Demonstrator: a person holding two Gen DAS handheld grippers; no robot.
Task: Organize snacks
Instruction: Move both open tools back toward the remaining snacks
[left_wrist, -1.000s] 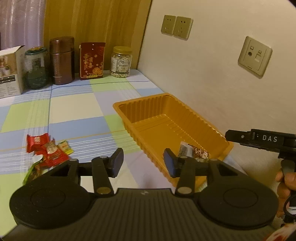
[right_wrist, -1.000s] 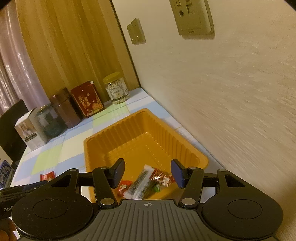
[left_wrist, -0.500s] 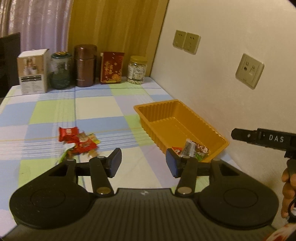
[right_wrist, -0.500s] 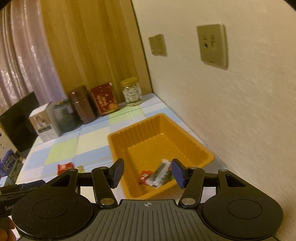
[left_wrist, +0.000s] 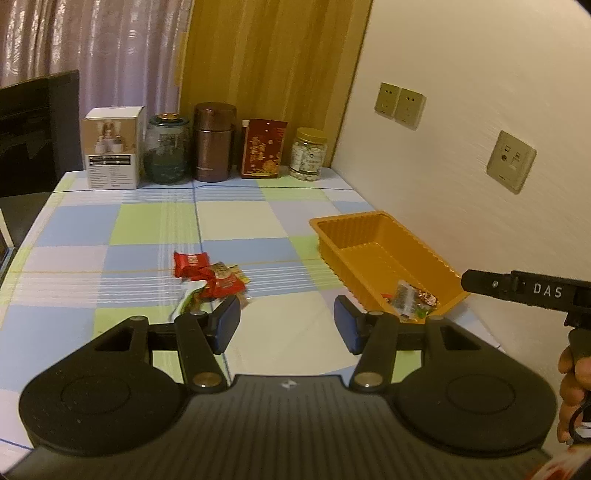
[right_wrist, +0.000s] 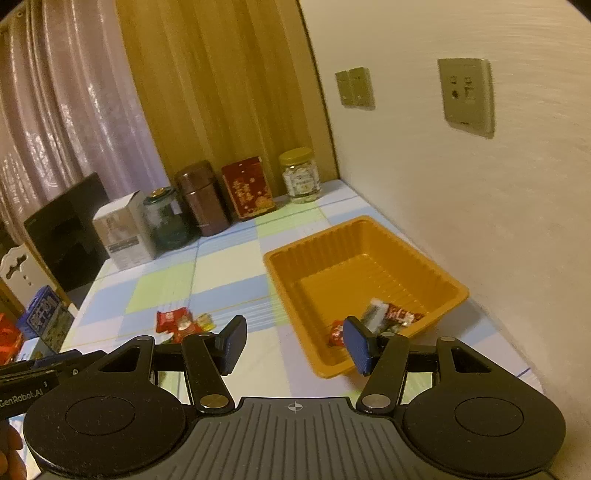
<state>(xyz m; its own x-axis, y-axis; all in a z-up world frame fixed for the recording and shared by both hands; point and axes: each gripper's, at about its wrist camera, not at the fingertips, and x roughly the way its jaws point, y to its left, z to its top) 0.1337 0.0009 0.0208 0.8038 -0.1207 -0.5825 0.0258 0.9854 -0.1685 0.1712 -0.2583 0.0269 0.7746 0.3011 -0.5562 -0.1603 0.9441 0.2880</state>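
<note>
An orange plastic tray (left_wrist: 347, 220) (right_wrist: 274, 260) stands on the checked tablecloth beside the wall. A few wrapped snacks (left_wrist: 410, 298) (right_wrist: 389, 316) lie in its near corner. A loose pile of red and green snack packets (left_wrist: 208, 276) (right_wrist: 180, 325) lies on the cloth left of the tray. My left gripper (left_wrist: 286, 325) hovers above the table between pile and tray; its jaws are opening with nothing between them. My right gripper (right_wrist: 295, 343) hangs open and empty over the tray's near left corner. Its black body (left_wrist: 524, 291) and the person's hand (left_wrist: 576, 376) show in the left wrist view.
Along the far edge stand a white box (left_wrist: 110, 151), a green glass jar (left_wrist: 166, 151), a brown canister (left_wrist: 214, 142), a red box (left_wrist: 263, 147) and a yellow-lidded jar (left_wrist: 309, 154). The wall with sockets (left_wrist: 511, 162) runs along the right. A black chair (left_wrist: 37, 129) stands at the left.
Both grippers have drawn back and upward from the tray, so more of the table shows. The left jaws have widened. The snacks in the tray and the pile lie as before.
</note>
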